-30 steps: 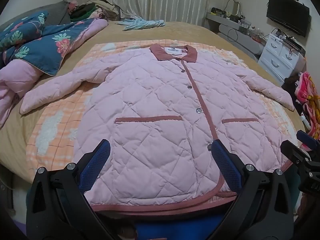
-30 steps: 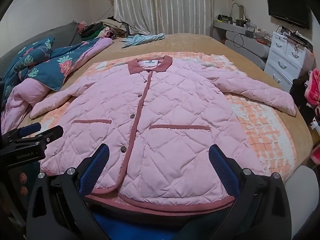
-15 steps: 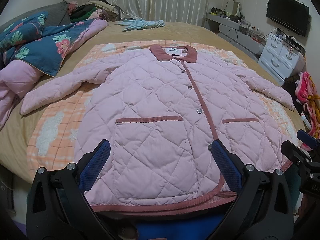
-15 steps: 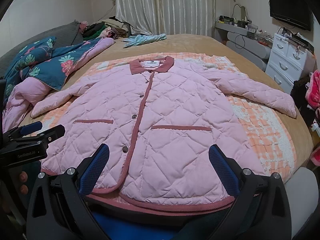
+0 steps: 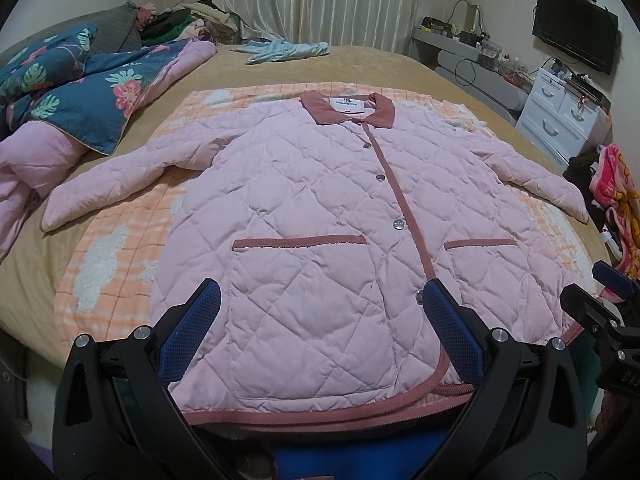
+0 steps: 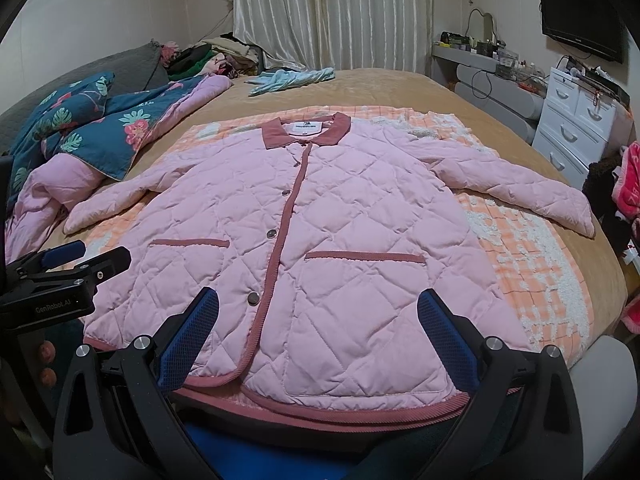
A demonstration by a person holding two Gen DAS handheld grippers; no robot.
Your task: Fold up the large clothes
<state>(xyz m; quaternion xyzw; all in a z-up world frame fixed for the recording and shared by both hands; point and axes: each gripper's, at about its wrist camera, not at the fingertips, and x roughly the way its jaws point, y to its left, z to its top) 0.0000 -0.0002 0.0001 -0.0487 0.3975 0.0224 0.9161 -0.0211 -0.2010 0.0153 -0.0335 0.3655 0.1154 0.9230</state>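
Note:
A pink quilted jacket (image 5: 304,216) with a dark pink collar and trim lies flat and buttoned on the bed, sleeves spread to both sides; it also shows in the right wrist view (image 6: 320,224). My left gripper (image 5: 318,304) is open and empty, hovering just above the jacket's hem on its left half. My right gripper (image 6: 318,308) is open and empty above the hem on its right half. Each gripper shows at the edge of the other's view: the right one (image 5: 600,296) and the left one (image 6: 76,258).
An orange checked blanket (image 5: 116,248) lies under the jacket on the tan bed (image 5: 360,64). A blue floral quilt (image 5: 80,96) is piled at the left. A light blue garment (image 5: 280,48) lies at the far end. White drawers (image 5: 560,116) and clothes stand at the right.
Both grippers have drifted very slightly; the jacket has not moved and both stay open.

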